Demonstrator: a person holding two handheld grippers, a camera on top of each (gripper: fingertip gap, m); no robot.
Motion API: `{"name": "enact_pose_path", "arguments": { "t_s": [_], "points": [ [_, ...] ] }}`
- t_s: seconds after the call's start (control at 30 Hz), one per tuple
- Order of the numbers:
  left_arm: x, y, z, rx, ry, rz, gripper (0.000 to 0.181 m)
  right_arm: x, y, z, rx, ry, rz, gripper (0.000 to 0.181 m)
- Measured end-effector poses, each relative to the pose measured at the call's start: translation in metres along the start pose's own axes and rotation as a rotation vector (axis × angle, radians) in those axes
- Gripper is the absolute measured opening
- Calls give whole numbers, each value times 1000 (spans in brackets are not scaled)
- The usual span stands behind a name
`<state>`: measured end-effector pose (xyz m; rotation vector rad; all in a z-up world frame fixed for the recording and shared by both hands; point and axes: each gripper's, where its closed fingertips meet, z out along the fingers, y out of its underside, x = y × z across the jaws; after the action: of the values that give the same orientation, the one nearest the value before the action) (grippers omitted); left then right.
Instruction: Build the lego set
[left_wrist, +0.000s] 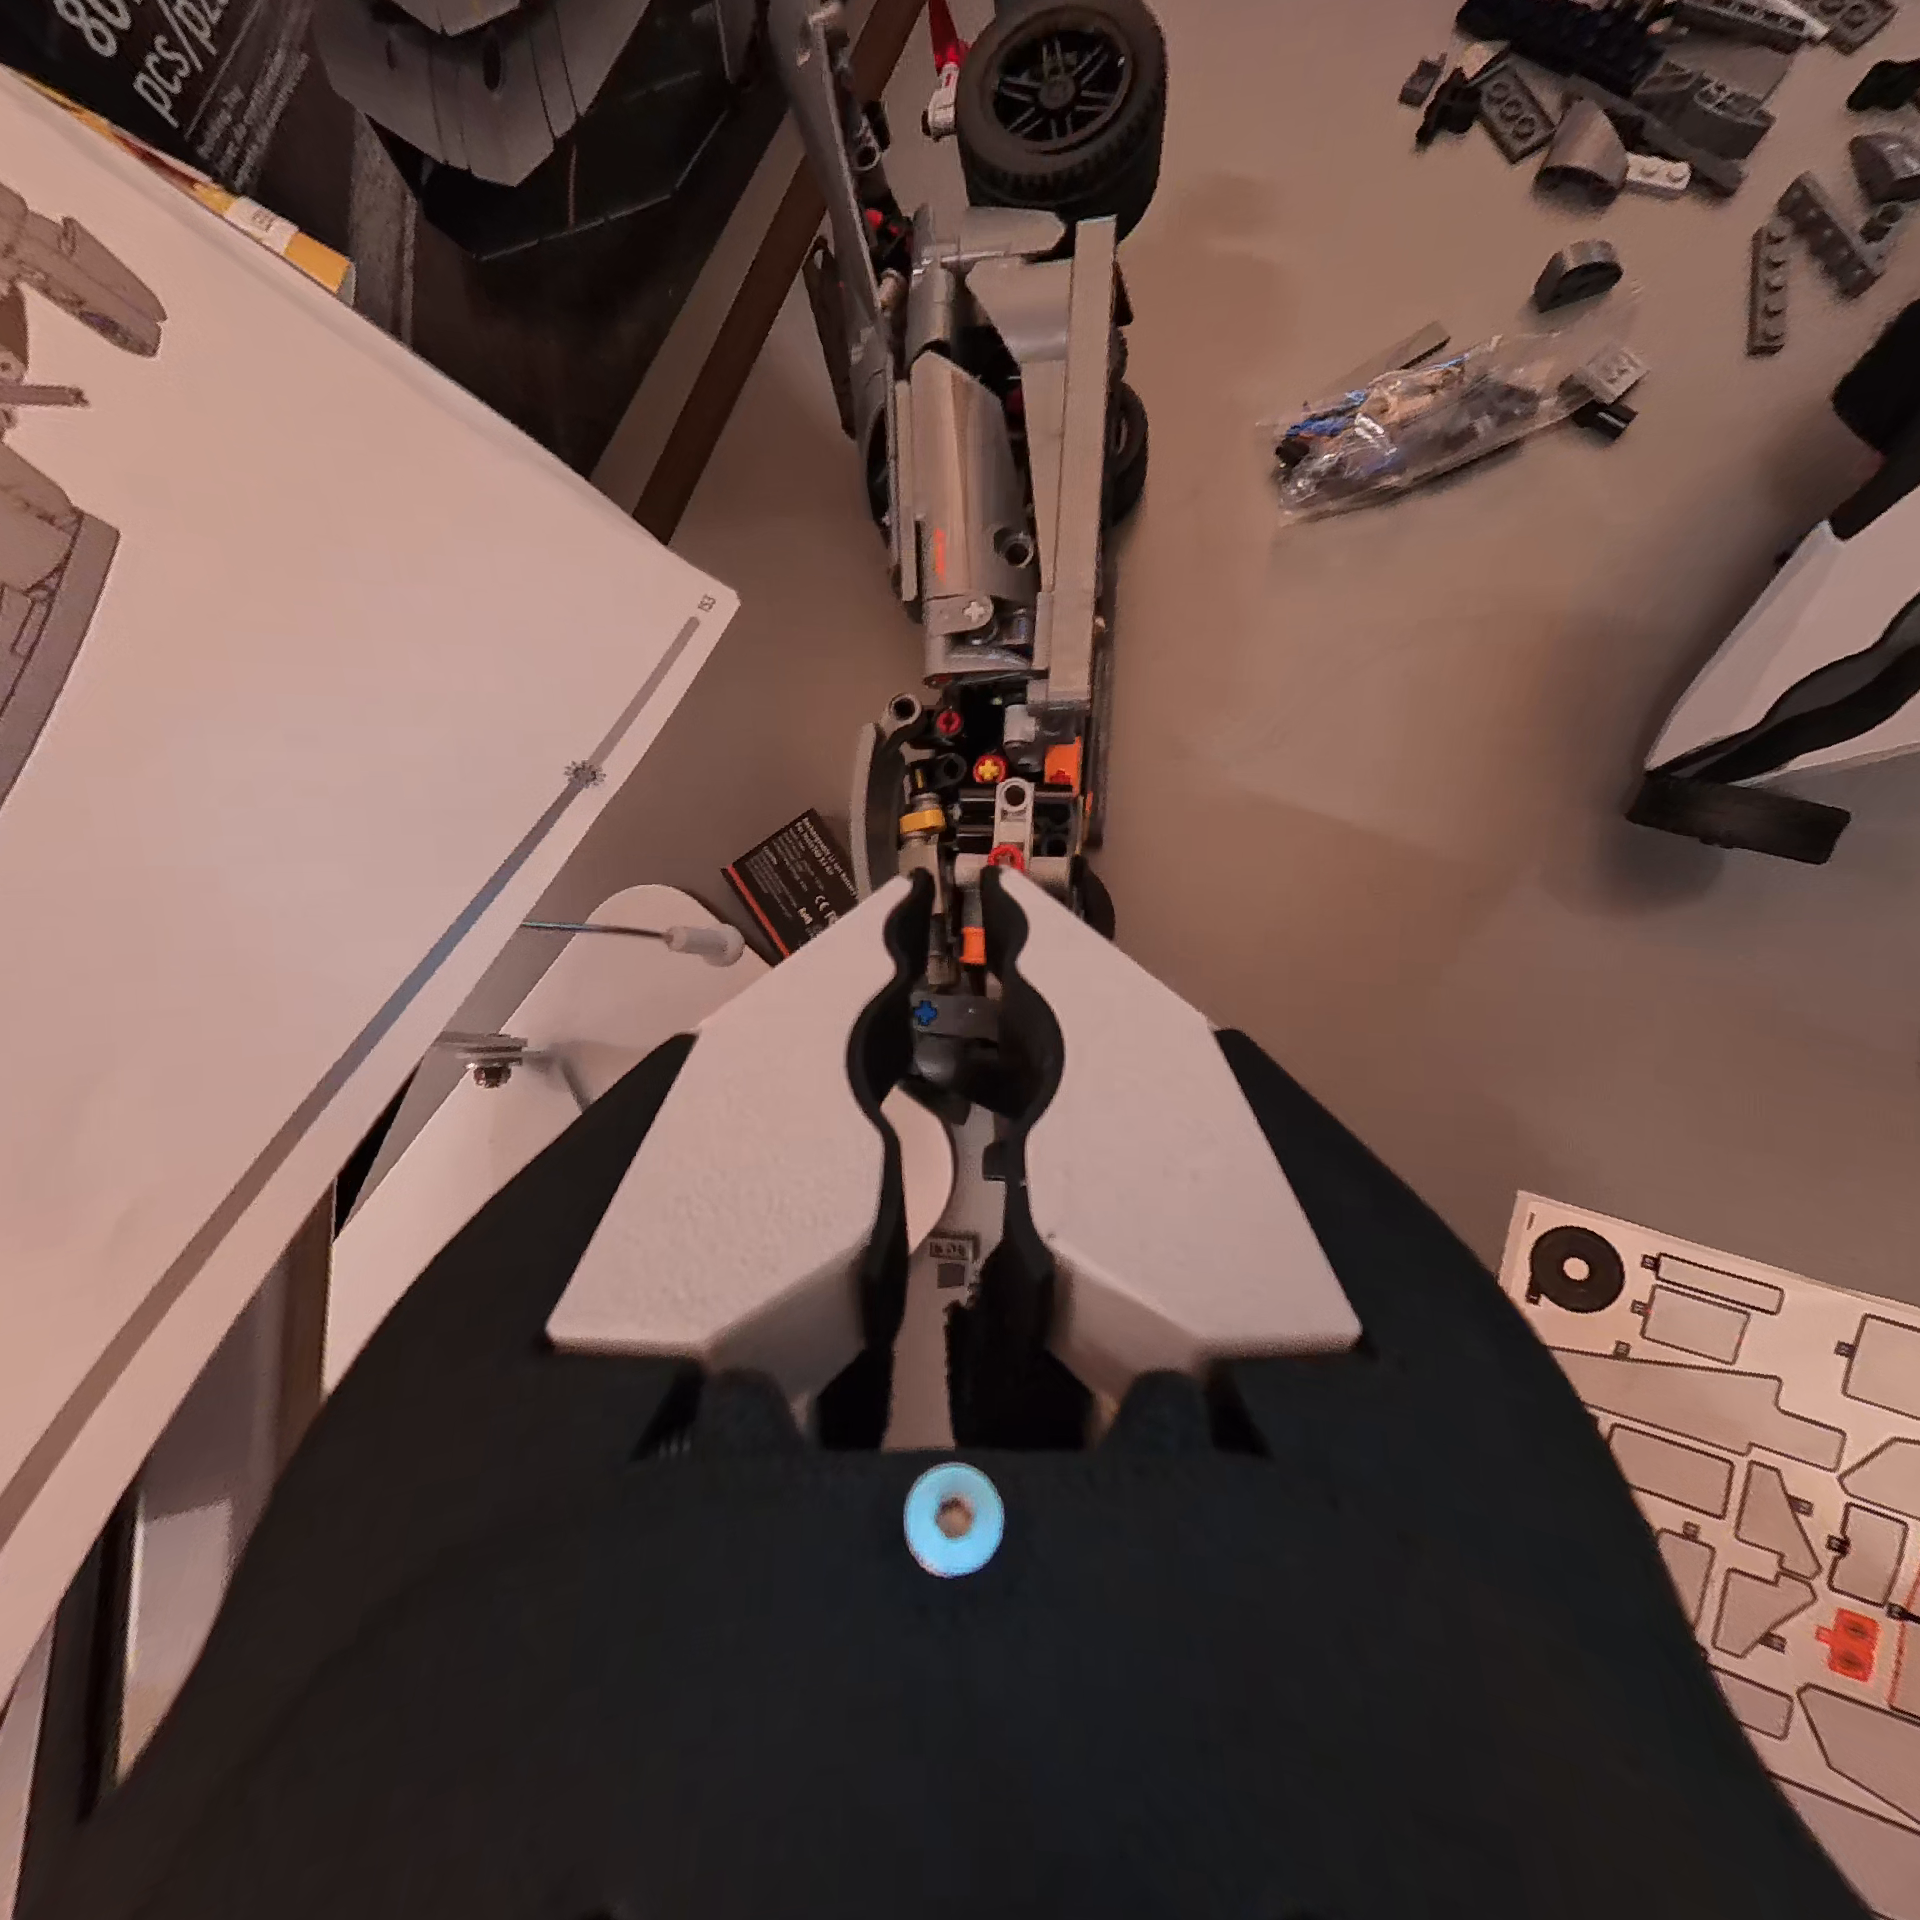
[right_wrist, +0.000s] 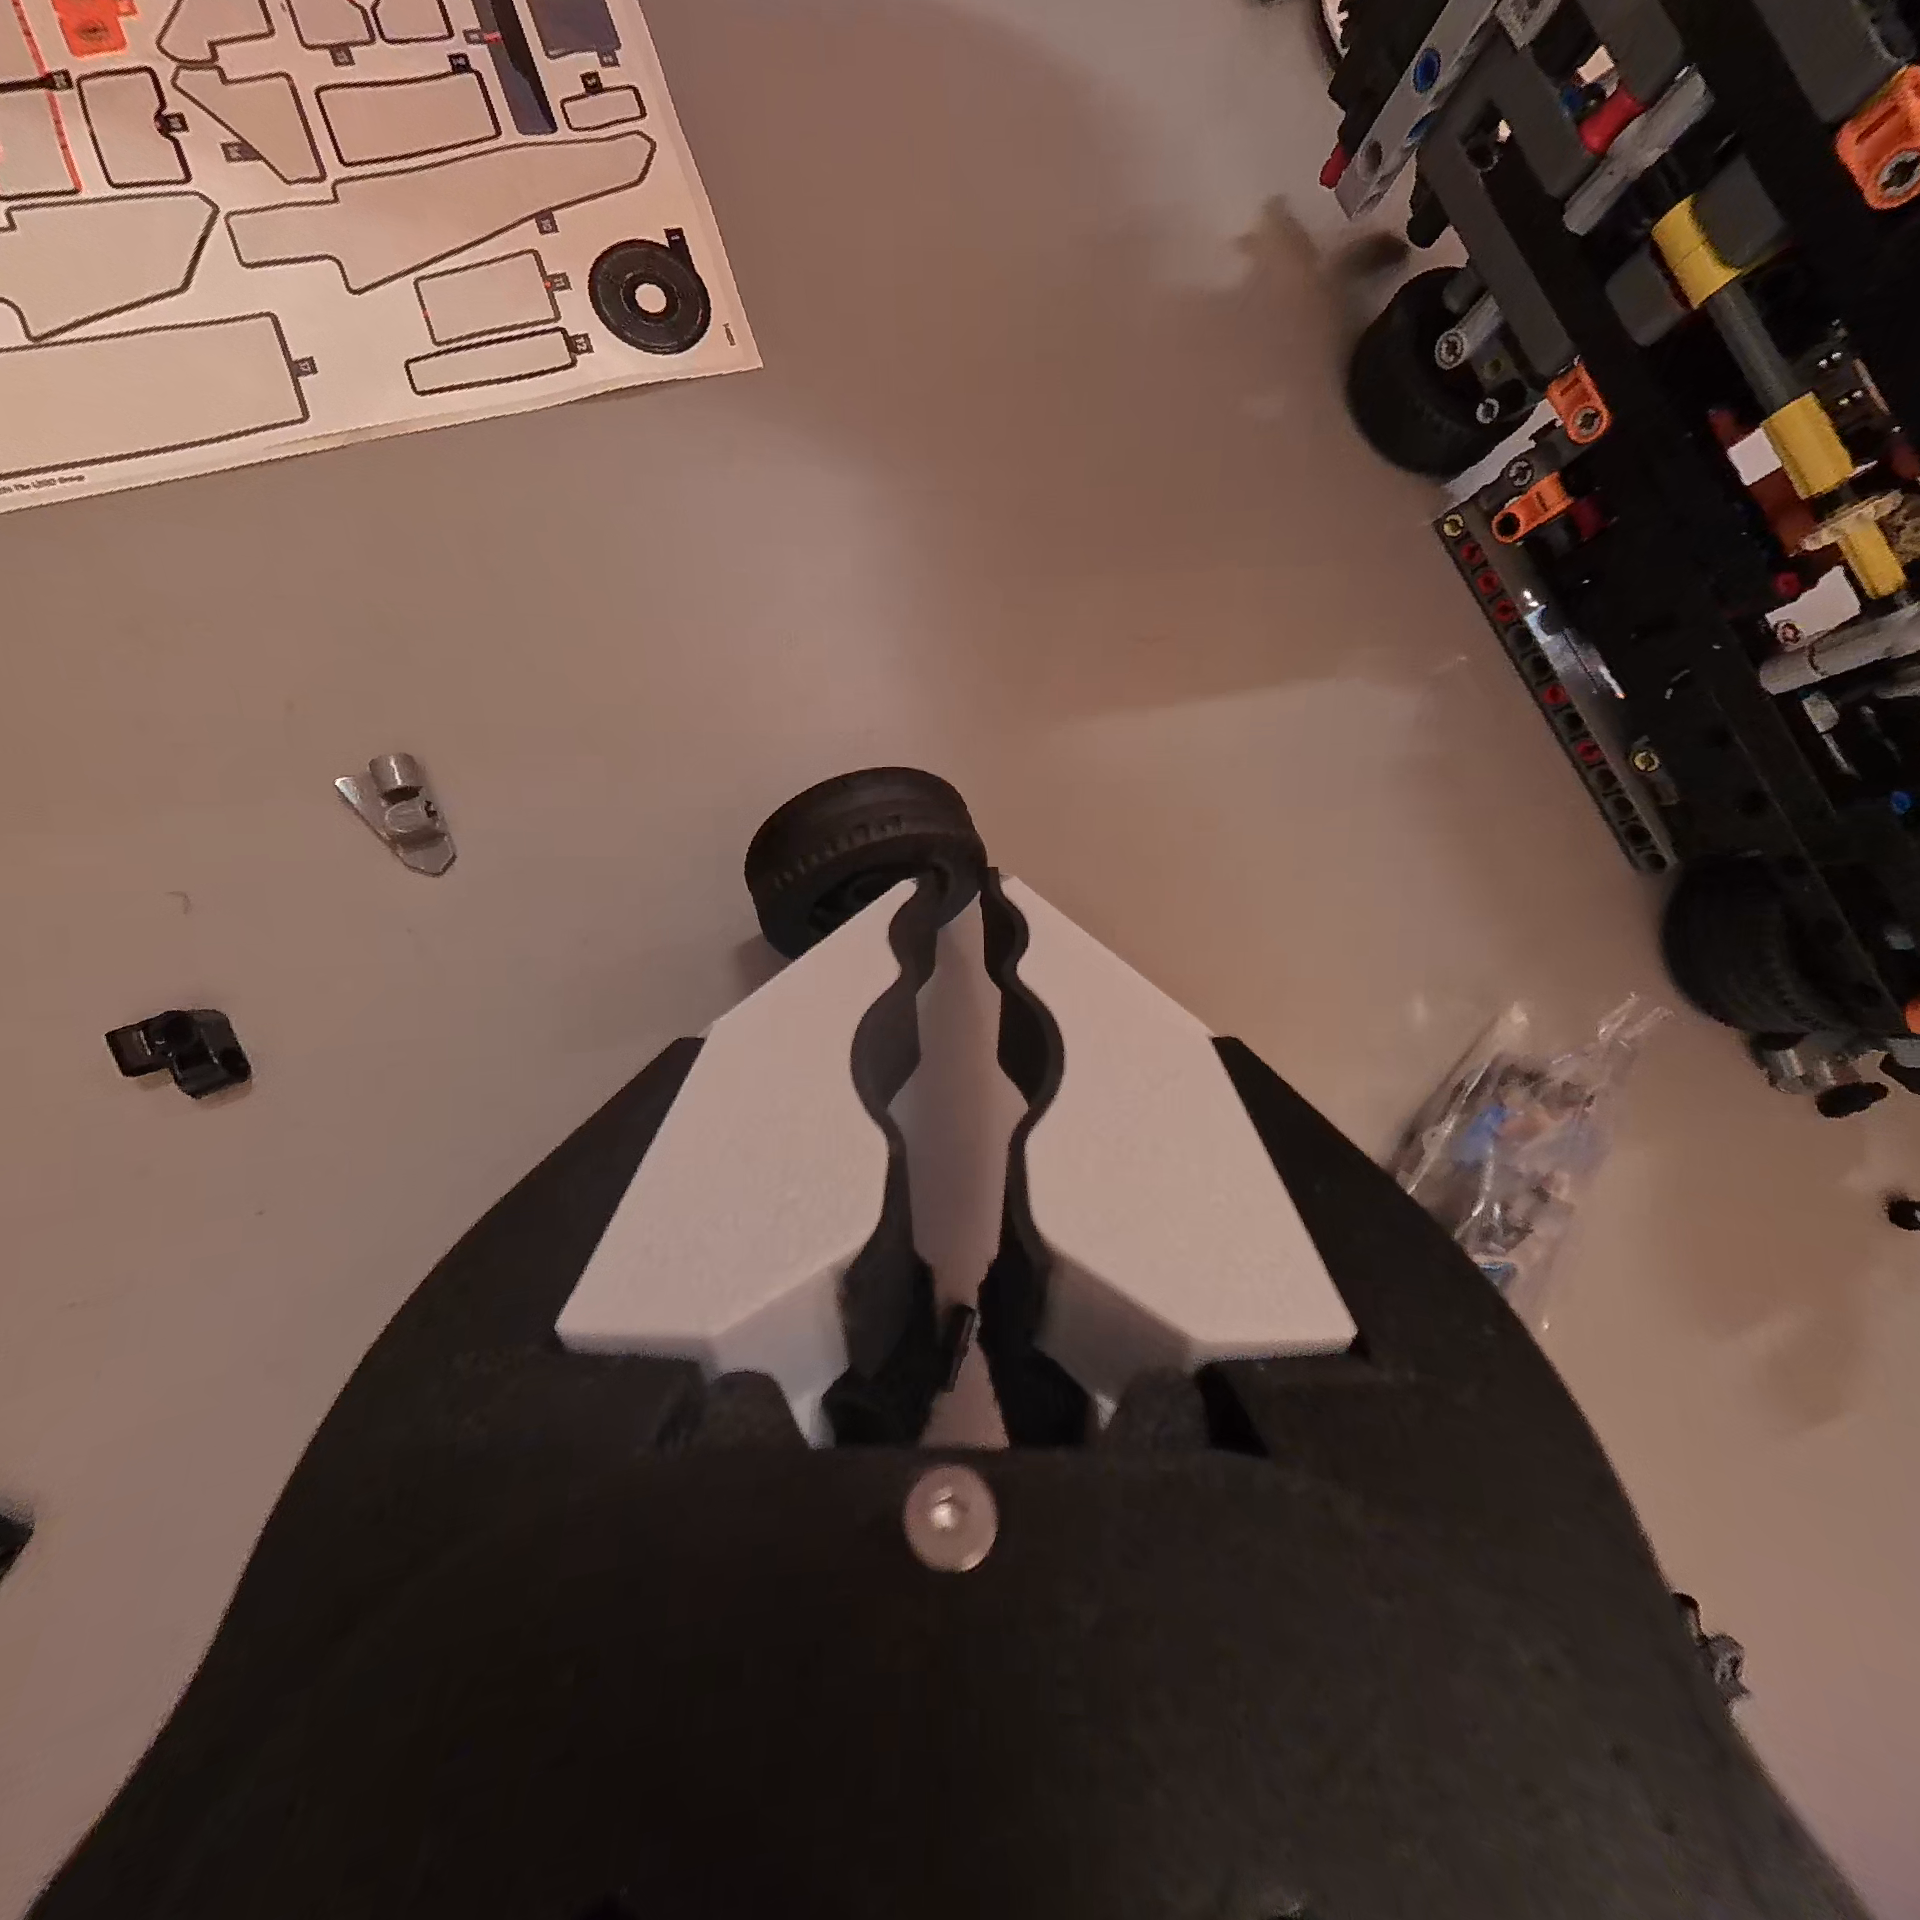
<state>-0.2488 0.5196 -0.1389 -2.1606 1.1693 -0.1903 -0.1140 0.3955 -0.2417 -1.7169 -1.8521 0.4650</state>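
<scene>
- The surface is a plain grey-beige table (right_wrist: 1039, 582). On it lie a white sticker sheet (right_wrist: 312, 208), a clear bag of small parts (left_wrist: 1434, 416), a heap of loose dark grey pieces (left_wrist: 1621, 114), and, to the right gripper's left, a small black piece (right_wrist: 182, 1051) and a small silver piece (right_wrist: 400, 810).
- On the left side an open instruction booklet (left_wrist: 312, 623) stands tilted, with a dark box (left_wrist: 208, 94) behind it.
- The grey lego car (left_wrist: 987, 468) lies long across the table, one black wheel on its far end; in the right wrist view its black underside with yellow and orange parts shows.
- The left gripper (left_wrist: 951, 883) has its jaws narrow and closed on the near end of the car, where small coloured pins sit between the fingers.
- The right gripper (right_wrist: 951, 888) has its jaws narrow, closed at the tips on the rim of a loose black tyre (right_wrist: 862, 842), well apart from the car.
</scene>
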Motion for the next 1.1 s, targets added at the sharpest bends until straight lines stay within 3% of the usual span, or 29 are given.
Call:
{"name": "enact_pose_path", "arguments": {
  "t_s": [0.23, 0.5, 0.77, 1.1],
  "points": [
    [7, -1, 8, -11, 21, 22, 7, -2, 10, 8, -53, -3, -24, 0],
    [9, 5, 15, -18, 32, 19, 5, 2, 3, 3, -8, -2, 27, 0],
    [7, -1, 9, 33, 9, 26, 4, 2, 12, 13, -42, -9, 23, 0],
    [13, -1, 8, -13, -25, 82, 4, 2, 12, 13, -35, -24, 32, 0]
  ]
}}
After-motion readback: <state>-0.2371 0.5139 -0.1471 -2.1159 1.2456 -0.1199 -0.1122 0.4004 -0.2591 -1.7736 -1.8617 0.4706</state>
